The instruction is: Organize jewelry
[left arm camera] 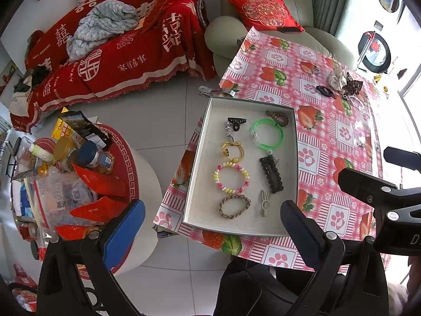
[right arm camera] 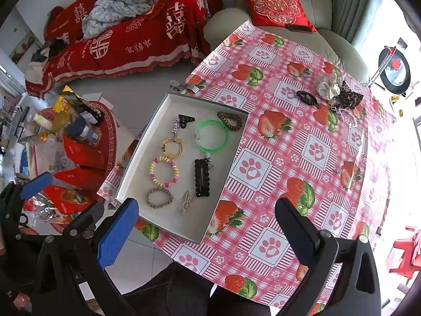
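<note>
Now you hold both grippers above the table, each with jaws spread wide and nothing between them; the left gripper (left arm camera: 213, 226) hangs over the near edge of the white tray (left arm camera: 200, 184); the right gripper (right arm camera: 208, 226) hovers beside it. Inside the tray lie the green bangle (right arm camera: 212, 136), the black hair clip (right arm camera: 202, 177) and the pastel bead bracelet (right arm camera: 164, 171); the scrunchies (right arm camera: 338, 92) rest well apart on the strawberry tablecloth (right arm camera: 302, 158).

Tablecloth (right arm camera: 302, 137) showing pink checks, red strawberries and paw prints. White tray (right arm camera: 158, 131), lying ahead of the left gripper's blue pads (left arm camera: 123, 234), displaying a green bangle (right arm camera: 212, 136), yellow hair tie (right arm camera: 172, 146), pink-and-yellow beaded bracelet (right arm camera: 164, 171) and black clip (right arm camera: 202, 177). Leopard-print scrunchie (right arm camera: 348, 96) lying far ahead.
</note>
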{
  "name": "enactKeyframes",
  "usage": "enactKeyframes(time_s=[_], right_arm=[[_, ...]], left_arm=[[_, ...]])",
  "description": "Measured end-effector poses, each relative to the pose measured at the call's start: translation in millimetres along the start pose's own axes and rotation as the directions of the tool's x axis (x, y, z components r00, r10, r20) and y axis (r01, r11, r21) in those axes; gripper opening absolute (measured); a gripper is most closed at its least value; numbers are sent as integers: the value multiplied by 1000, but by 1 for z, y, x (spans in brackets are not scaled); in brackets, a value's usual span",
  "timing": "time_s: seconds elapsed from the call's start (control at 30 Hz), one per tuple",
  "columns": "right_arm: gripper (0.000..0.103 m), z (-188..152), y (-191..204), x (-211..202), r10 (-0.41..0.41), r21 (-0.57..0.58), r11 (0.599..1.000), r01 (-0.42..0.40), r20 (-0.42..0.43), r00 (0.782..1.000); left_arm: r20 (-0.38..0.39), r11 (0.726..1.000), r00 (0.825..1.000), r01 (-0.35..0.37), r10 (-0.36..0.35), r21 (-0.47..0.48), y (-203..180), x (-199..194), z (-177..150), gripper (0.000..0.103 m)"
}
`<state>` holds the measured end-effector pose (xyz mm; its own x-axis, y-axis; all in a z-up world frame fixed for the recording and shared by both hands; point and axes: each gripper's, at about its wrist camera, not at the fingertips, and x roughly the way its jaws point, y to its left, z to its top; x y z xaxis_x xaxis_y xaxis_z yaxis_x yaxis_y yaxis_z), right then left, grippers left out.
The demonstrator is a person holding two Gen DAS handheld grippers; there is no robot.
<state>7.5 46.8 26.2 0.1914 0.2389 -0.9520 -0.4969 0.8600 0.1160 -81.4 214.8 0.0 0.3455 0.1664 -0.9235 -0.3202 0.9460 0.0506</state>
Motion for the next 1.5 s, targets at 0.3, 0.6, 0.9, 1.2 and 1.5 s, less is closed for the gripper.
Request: enactKeyframes(time_s=[0.3, 0.6, 0.9, 1.2, 1.5], right_arm=[[103, 0, -1, 0, 2, 1, 1000, -2, -1, 1000], [103, -1, -1, 0, 1, -1, 1000, -1, 1, 1000], [103, -1, -1, -1, 3, -2, 1000, -3, 2, 1000], [103, -3, -1, -1, 4, -1, 1000, -4, 4, 1000], [103, -3, -1, -1, 6, 1, 1000, -6, 2, 1000]], left_arm=[[0, 1000, 1000, -2, 2, -2, -1, 0, 0, 103], [0, 1000, 1000, -2, 2, -1, -1, -1, 0, 103], [1, 1000, 1000, -3, 3, 1, -1, -1, -1, 103], [0, 1000, 1000, -2, 2, -1, -1, -1, -1, 103], [26, 1000, 999, -22, 22, 2, 3, -8, -7, 103]])
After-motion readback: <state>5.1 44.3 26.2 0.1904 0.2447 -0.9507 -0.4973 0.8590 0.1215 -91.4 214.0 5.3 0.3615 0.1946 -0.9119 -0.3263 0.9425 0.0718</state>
